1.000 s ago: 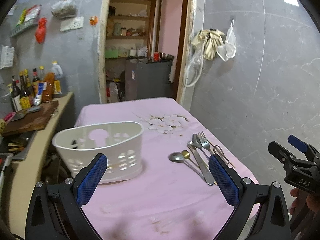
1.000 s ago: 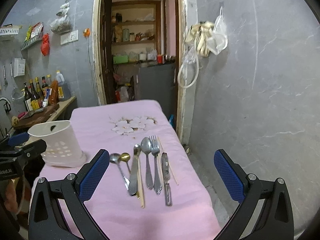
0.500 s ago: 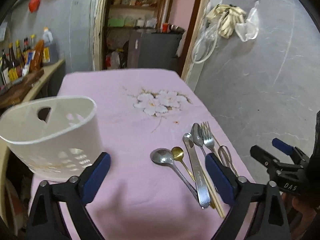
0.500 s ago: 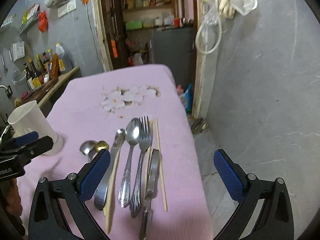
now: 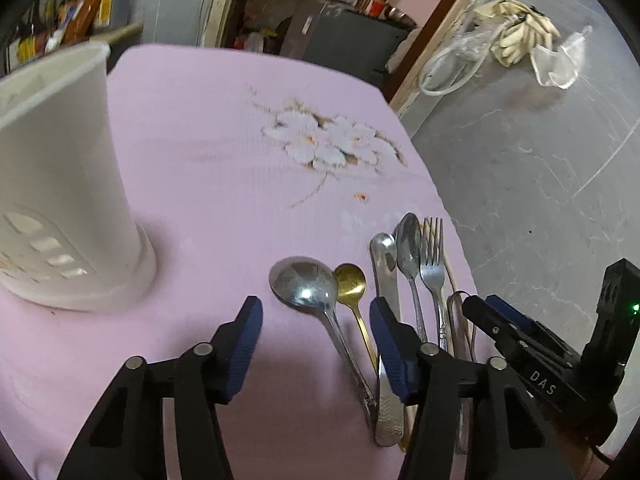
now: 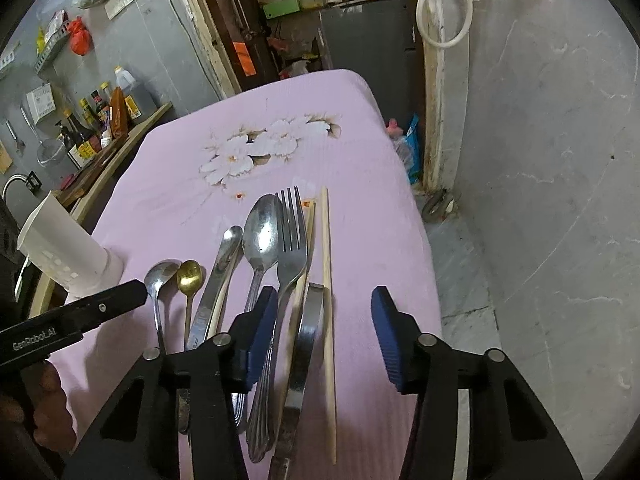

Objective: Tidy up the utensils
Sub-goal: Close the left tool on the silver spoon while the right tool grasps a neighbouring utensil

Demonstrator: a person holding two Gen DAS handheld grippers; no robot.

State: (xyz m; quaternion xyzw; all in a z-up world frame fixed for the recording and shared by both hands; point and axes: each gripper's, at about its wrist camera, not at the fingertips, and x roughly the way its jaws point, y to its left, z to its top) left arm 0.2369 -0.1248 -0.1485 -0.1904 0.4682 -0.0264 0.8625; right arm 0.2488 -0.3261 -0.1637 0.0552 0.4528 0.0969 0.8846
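Several utensils lie side by side on the pink tablecloth (image 5: pixel 208 152): a round steel spoon (image 5: pixel 306 282), a small gold spoon (image 5: pixel 351 278), a butter knife (image 5: pixel 386 280), a long spoon (image 5: pixel 408 246), a fork (image 5: pixel 433 264), a peeler (image 6: pixel 308 336) and chopsticks (image 6: pixel 327 264). My left gripper (image 5: pixel 316 344) is open, low over the round spoon's and gold spoon's handles. My right gripper (image 6: pixel 324 328) is open, low over the peeler and chopsticks, its left finger beside the fork (image 6: pixel 292 244). A white slotted utensil holder (image 5: pixel 60 184) stands at the left.
The table's right edge drops to a grey floor (image 6: pixel 540 200). A counter with bottles (image 6: pixel 96 120) runs along the left. A doorway with shelves and a dark cabinet (image 6: pixel 360 32) lies beyond the table's far end.
Both grippers have moved forward and down to the row of utensils. Both have narrowed their opening but stay open. The holder has slid to the left of the left view.
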